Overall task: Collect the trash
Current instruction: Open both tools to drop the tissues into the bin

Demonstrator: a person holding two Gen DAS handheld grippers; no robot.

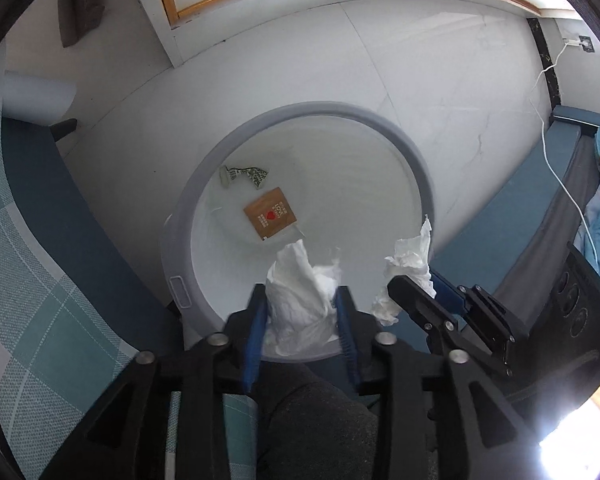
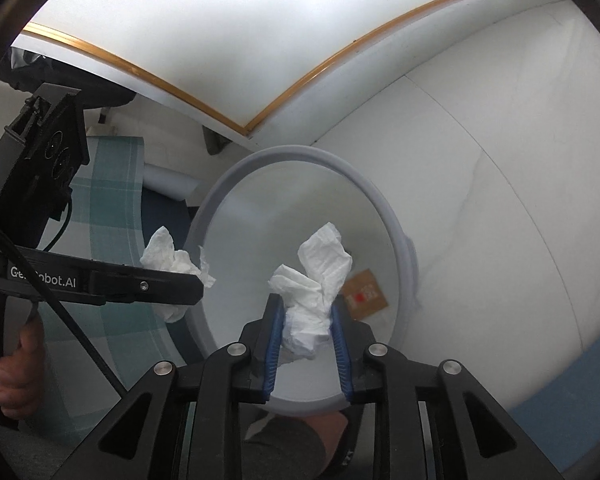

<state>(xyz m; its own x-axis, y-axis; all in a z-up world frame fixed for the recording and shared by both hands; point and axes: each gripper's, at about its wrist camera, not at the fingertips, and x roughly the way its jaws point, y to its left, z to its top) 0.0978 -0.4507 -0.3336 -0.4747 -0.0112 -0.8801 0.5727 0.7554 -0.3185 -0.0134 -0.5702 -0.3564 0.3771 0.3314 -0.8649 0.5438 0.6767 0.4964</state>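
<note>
Nearest my left wrist camera, the left tongs (image 1: 302, 300) stand part open, a crumpled tissue (image 1: 300, 296) between the blue pads, over the near rim of the grey bin (image 1: 404, 148). To the right, my right tongs (image 2: 302, 310) stand narrower, around a second tissue (image 2: 320, 280) above the bin mouth. A brown packet (image 1: 270, 212) and a patterned scrap (image 1: 244, 176) lie on the bin floor.

Checked teal bedding (image 1: 40, 300) at one side — white cable (image 1: 556, 168) trailing from a wall socket (image 1: 585, 43)
</note>
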